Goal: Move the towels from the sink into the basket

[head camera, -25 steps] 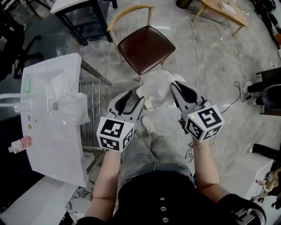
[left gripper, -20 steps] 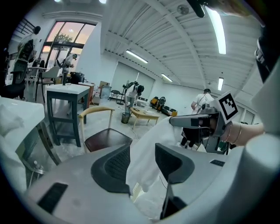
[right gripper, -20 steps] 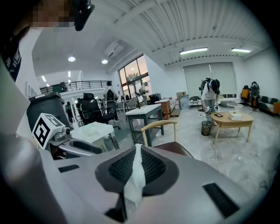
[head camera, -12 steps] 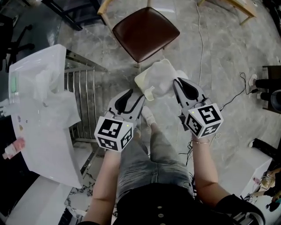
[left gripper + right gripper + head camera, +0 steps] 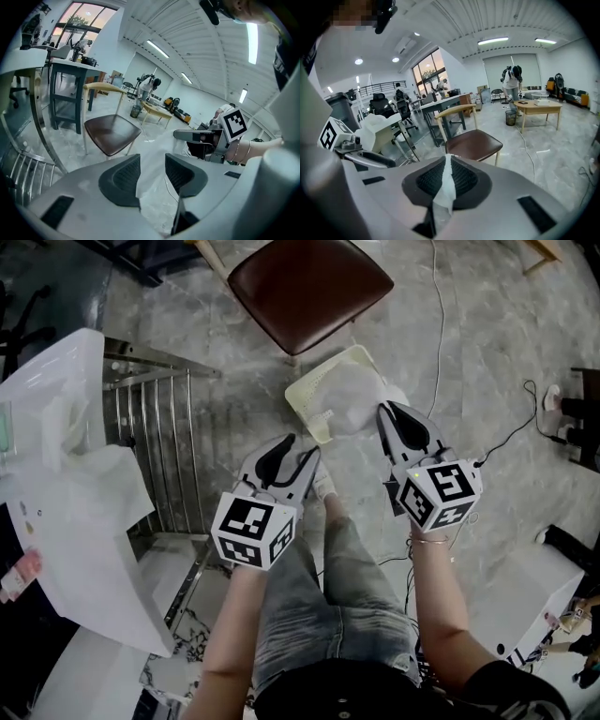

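Observation:
A white towel lies bunched over the cream basket on the floor ahead of me. My right gripper is at the basket's right edge, shut on a strip of the towel that runs up between its jaws. My left gripper hovers just short of the basket's near corner. Its jaws stand apart, and white cloth shows in the gap. More towels remain heaped in the white sink at the left.
A brown-seated wooden chair stands just beyond the basket. A metal rail frame carries the sink. A cable trails over the marble floor on the right. My legs and a shoe fill the space below the grippers.
Both grippers have carried the towel away from the sink, and it has come down over the basket. The sink has slid further to the view's left edge.

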Action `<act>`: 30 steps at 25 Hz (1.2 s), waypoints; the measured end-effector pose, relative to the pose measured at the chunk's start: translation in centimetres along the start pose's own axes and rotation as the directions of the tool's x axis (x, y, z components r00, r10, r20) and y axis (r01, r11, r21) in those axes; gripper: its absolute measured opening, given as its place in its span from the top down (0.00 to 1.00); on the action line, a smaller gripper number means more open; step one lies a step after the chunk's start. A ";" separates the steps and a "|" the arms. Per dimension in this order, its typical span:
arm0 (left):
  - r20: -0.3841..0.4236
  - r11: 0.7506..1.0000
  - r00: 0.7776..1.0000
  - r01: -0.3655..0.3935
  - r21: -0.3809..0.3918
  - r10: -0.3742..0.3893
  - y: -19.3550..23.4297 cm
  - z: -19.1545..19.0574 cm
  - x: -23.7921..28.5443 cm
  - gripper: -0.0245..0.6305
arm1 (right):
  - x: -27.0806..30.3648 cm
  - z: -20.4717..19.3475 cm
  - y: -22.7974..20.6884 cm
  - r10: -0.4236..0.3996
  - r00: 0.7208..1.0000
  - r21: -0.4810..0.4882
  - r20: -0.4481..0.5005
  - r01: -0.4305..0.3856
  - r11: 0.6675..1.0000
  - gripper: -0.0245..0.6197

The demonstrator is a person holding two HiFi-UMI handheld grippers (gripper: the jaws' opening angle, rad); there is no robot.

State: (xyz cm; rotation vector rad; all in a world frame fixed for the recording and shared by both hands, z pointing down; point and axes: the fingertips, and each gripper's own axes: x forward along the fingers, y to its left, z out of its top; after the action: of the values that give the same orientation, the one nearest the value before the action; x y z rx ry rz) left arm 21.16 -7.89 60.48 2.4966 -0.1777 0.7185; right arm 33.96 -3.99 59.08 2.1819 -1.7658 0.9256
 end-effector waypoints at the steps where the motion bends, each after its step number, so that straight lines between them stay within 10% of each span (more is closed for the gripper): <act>1: -0.007 1.000 1.000 0.002 0.002 -0.002 0.2 -0.4 0.4 0.71 | 0.5 -0.5 -0.3 -0.004 1.000 0.010 -0.001 0.004 1.000 0.92; 30: -0.009 1.000 1.000 -0.016 -0.013 0.016 1.4 -1.1 2.5 0.71 | 3.7 -1.1 -1.8 -0.066 0.998 0.021 0.016 0.066 0.998 0.71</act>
State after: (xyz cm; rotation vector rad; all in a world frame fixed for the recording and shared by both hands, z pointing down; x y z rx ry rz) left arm 22.46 -8.44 63.22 2.4814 -0.1988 0.7330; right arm 35.59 -5.92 62.44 2.2518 -1.6881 0.9166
